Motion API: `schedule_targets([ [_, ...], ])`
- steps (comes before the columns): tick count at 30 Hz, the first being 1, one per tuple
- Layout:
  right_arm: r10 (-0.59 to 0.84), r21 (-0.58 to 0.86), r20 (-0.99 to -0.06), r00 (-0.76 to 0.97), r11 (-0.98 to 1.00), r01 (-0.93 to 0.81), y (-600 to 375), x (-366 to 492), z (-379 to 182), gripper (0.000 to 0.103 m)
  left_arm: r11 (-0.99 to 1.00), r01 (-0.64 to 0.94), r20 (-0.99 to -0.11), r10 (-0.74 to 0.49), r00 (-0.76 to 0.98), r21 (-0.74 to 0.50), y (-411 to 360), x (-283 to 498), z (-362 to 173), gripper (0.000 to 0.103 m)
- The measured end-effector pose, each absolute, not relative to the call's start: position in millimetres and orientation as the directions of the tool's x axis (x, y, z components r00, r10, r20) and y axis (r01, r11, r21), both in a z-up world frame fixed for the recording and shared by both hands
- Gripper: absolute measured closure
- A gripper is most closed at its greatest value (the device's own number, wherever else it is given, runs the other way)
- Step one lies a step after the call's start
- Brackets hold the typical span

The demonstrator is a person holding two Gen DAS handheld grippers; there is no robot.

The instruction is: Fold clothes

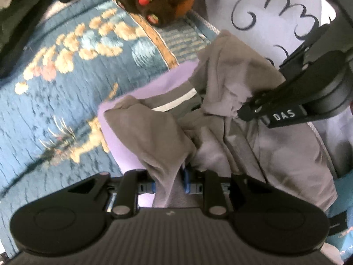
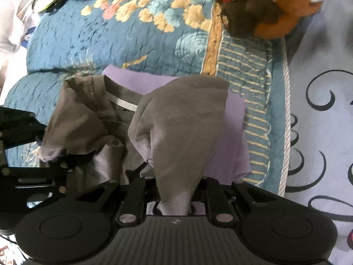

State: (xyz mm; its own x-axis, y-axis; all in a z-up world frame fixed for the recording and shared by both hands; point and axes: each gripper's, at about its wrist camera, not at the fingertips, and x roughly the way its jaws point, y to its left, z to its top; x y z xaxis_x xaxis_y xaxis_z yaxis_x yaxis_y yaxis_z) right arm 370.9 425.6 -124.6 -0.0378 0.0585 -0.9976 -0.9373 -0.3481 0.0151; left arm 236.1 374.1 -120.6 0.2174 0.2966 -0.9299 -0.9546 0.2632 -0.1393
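My left gripper (image 1: 168,183) and right gripper (image 2: 175,195) each clench the grey garment (image 2: 176,119), apparently bunched over a lilac one (image 2: 229,154) mid-frame.

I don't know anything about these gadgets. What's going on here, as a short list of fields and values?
surface: bed with a blue floral quilt
garment being folded: grey garment, bunched and lifted
beneath it: lilac cloth lying on the quilt
left gripper: jaws shut on a fold of the grey garment
right gripper: jaws shut on another fold of it
nearby: brown and orange plush toy with red berries, at the quilt's far edge
beside quilt: pale sheet with dark swirls
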Motion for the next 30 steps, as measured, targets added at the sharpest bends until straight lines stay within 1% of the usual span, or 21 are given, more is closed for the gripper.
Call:
schedule_targets([
  [1, 0.063, 0.009, -0.997, -0.033, -0.351, -0.936, 426.8, 370.7, -124.6, 0.088, 0.266, -0.955, -0.931, 0.297, 0.213, -0.134, 377.0, 234.8, -125.1, 0.079],
  [2, 0.067, 0.003, -0.997, -0.028, -0.354, -0.935, 427.9, 370.6, -124.7, 0.087, 0.269, -0.955, -0.935, 0.287, 0.206, -0.128, 378.7, 234.3, -130.8, 0.075],
  [4, 0.074, -0.012, -0.997, -0.016, -0.354, -0.935, 430.2, 370.4, -125.8, 0.084, 0.276, -0.954, -0.944, 0.27, 0.191, -0.114, 381.8, 231.7, -142.4, 0.072],
  [5, 0.077, -0.027, -0.997, 0.001, -0.337, -0.941, 431.6, 370.5, -129.3, 0.079, 0.278, -0.955, -0.947, 0.264, 0.183, -0.107, 383.1, 229.7, -148.3, 0.068],
  [6, 0.081, -0.041, -0.997, 0.015, -0.318, -0.947, 432.7, 370.9, -132.1, 0.076, 0.276, -0.953, -0.944, 0.264, 0.196, -0.121, 383.6, 225.8, -150.1, 0.067],
  [8, 0.099, -0.058, -0.995, 0.031, -0.274, -0.96, 433.3, 374.2, -132.4, 0.064, 0.284, -0.948, -0.937, 0.269, 0.221, -0.142, 383.8, 219.5, -151.0, 0.062],
  [9, 0.112, -0.054, -0.993, 0.027, -0.247, -0.968, 431.8, 377.7, -129.1, 0.062, 0.293, -0.944, -0.933, 0.275, 0.233, -0.149, 383.6, 217.1, -150.1, 0.06],
  [10, 0.13, -0.044, -0.991, 0.016, -0.211, -0.976, 428.7, 382.7, -123.3, 0.057, 0.308, -0.937, -0.927, 0.278, 0.253, -0.163, 383.3, 213.3, -148.7, 0.05],
  [11, 0.148, -0.033, -0.989, 0.007, -0.176, -0.984, 425.7, 387.7, -117.5, 0.05, 0.307, -0.935, -0.923, 0.276, 0.267, -0.179, 384.8, 207.7, -147.4, 0.026],
  [12, 0.172, -0.024, -0.985, 0.0, -0.136, -0.99, 421.5, 393.1, -110.4, 0.046, 0.307, -0.932, -0.919, 0.275, 0.282, -0.194, 386.4, 202.0, -146.0, 0.014],
  [13, 0.208, -0.02, -0.978, 0.003, -0.083, -0.996, 413.9, 399.3, -99.7, 0.039, 0.318, -0.927, -0.908, 0.298, 0.295, -0.197, 386.5, 193.1, -139.2, 0.004],
  [15, 0.28, -0.006, -0.96, 0.013, 0.025, -1.0, 398.7, 411.7, -78.2, 0.039, 0.36, -0.915, -0.882, 0.351, 0.313, -0.181, 386.9, 175.9, -123.6, 0.004],
  [16, 0.315, -0.004, -0.949, 0.029, 0.078, -0.997, 388.9, 416.0, -67.4, 0.037, 0.39, -0.907, -0.868, 0.381, 0.318, -0.161, 387.3, 167.7, -114.9, 0.003],
  [18, 0.385, -0.039, -0.916, 0.11, 0.189, -0.981, 357.4, 414.3, -45.2, 0.032, 0.43, -0.891, -0.854, 0.401, 0.332, -0.144, 394.3, 153.1, -104.2, 0.0],
  [20, 0.442, -0.063, -0.875, 0.197, 0.3, -0.952, 325.9, 412.6, -23.0, 0.024, 0.488, -0.851, -0.83, 0.381, 0.407, -0.193, 401.2, 139.2, -93.1, 0.0],
  [22, 0.473, -0.087, -0.832, 0.289, 0.404, -0.911, 293.0, 393.9, -7.2, 0.019, 0.601, -0.768, -0.791, 0.351, 0.501, -0.219, 409.4, 136.8, -82.3, 0.0],
  [24, 0.471, -0.106, -0.806, 0.358, 0.481, -0.87, 259.4, 365.8, -2.9, 0.018, 0.766, -0.616, -0.759, 0.287, 0.585, -0.185, 406.7, 149.6, -71.0, 0.0],
  [25, 0.46, -0.115, -0.807, 0.369, 0.491, -0.863, 251.2, 350.6, -8.5, 0.017, 0.833, -0.528, -0.744, 0.248, 0.62, -0.163, 405.3, 156.0, -65.3, 0.0],
  [27, 0.438, -0.133, -0.809, 0.39, 0.511, -0.849, 234.9, 320.3, -19.6, 0.017, 0.945, -0.309, -0.729, 0.135, 0.671, -0.109, 390.6, 172.4, -62.2, 0.0],
  [30, 0.404, -0.16, -0.812, 0.421, 0.54, -0.827, 210.3, 274.7, -36.4, 0.018, 0.999, 0.018, -0.738, -0.033, 0.674, -0.028, 366.1, 199.7, -64.0, 0.0],
])
